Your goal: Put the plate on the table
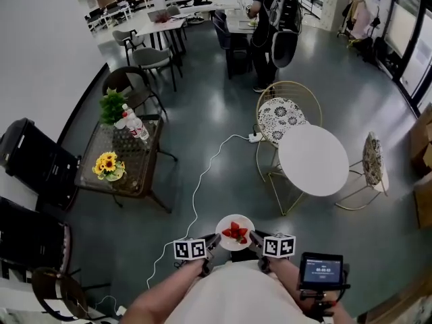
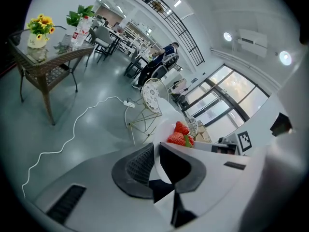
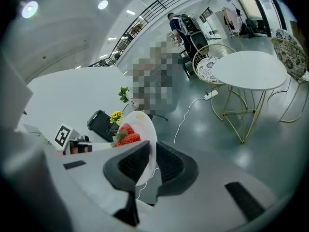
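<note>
**Plate up in two claws, well short of the worktop**

Here's the head view: the small round white plate (image 1: 235, 233) sits in the air close to the person's body, above the grey floor, with a heap of red strawberries (image 1: 235, 232) on it. The left claw (image 1: 212, 242) has the plate's left edge and the right claw (image 1: 256, 238) has the right edge. The round white worktop on gold wire legs (image 1: 313, 159) stands well apart from the plate, ahead and to the right, with its top bare.

From up there the grip itself is too small to read, and the gripper views settle it. In the left gripper view, the left claw (image 2: 157, 159) is closed narrow, its ribbed pads pinching the plate (image 2: 165, 125) by the rim, the strawberries (image 2: 179, 135) just past the jaws. In the right gripper view it's the same story: the right claw (image 3: 151, 159) is clamped on the rim of the plate (image 3: 143, 125), with the strawberries (image 3: 126, 134) on the left face.

The right gripper view alone shows the worktop (image 3: 248, 69) side-on, gold legs and all. Only the head view catches the glass-topped wicker side worktop (image 1: 143, 174) off to the left, carrying yellow sunflowers (image 1: 107, 164), and the white cable (image 1: 198, 187) snaking across the floor.
</note>
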Tool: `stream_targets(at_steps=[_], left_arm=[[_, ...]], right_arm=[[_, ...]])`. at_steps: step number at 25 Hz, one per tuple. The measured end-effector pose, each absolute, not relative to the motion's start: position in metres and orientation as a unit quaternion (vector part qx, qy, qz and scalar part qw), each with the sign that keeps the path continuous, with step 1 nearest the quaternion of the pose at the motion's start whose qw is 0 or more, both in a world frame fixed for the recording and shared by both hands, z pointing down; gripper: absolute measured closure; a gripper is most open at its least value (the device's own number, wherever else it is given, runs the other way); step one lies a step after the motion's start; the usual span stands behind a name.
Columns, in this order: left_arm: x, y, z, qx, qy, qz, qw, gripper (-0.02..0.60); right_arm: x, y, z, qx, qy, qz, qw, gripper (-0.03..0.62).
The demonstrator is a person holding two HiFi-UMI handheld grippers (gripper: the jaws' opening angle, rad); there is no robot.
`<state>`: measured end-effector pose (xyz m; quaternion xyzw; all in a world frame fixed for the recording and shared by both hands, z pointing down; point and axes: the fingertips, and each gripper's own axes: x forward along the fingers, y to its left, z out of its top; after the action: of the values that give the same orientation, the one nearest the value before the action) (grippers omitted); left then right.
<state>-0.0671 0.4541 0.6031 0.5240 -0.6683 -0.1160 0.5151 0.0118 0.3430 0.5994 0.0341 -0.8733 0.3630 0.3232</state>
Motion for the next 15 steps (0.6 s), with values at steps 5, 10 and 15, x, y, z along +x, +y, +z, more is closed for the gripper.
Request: stream_targets(at_steps=[5, 10, 15], left_arm=[[-0.103, 0.440, 0.605, 0.507, -0.679, -0.123, 0.517, 0.538], [-0.143, 0.416, 0.603, 0.503, -0.681, -0.125, 0.517, 0.538], [-0.167, 0.384, 0.602, 0.508, -0.675, -0.119, 0.521, 0.538]], right_arm=[[-0.028, 0.327, 0.602, 0.016, -0.870, 0.366, 0.331, 0.546], [-0.068, 0.303, 0.602, 0.009, -0.869, 0.368, 0.329, 0.546], [-0.088, 0.272, 0.598, 0.021, -0.866, 0.373, 0.332, 0.546]])
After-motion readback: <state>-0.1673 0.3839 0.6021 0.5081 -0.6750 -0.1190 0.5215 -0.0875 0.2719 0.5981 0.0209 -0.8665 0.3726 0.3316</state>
